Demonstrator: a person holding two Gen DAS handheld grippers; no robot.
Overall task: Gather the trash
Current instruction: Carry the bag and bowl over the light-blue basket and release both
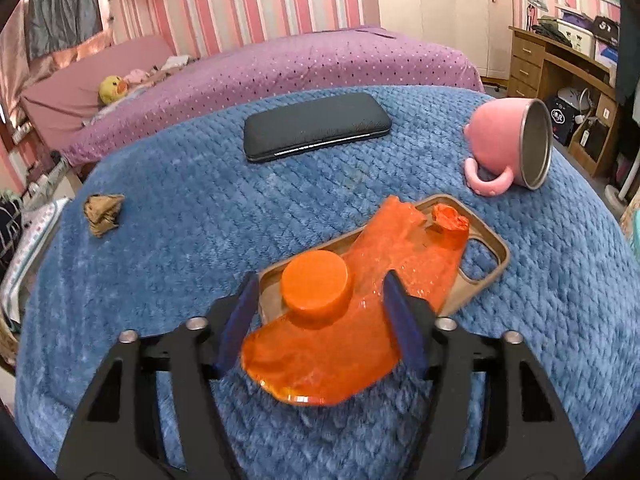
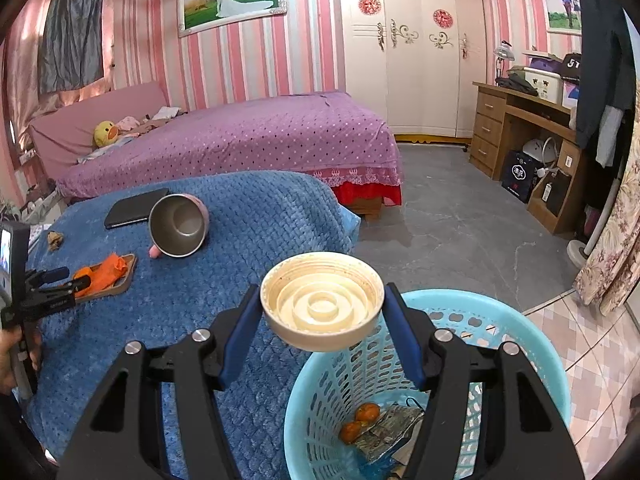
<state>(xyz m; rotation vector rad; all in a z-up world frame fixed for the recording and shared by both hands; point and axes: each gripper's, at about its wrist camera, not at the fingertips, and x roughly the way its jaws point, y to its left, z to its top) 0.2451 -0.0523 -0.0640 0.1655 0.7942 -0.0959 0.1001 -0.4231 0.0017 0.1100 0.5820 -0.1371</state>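
My left gripper has its jaws around a crushed orange plastic bottle with an orange cap; the bottle lies across a tan phone case on the blue blanket. The fingers touch its sides. A crumpled brown paper ball lies at the left. My right gripper is shut on a cream jar lid, held above the light blue trash basket beside the table. The basket holds orange peels and wrappers. The left gripper also shows in the right wrist view.
A black phone lies at the back of the blanket. A pink mug lies on its side at the right. A purple bed stands behind, a wooden desk at the right, grey floor between.
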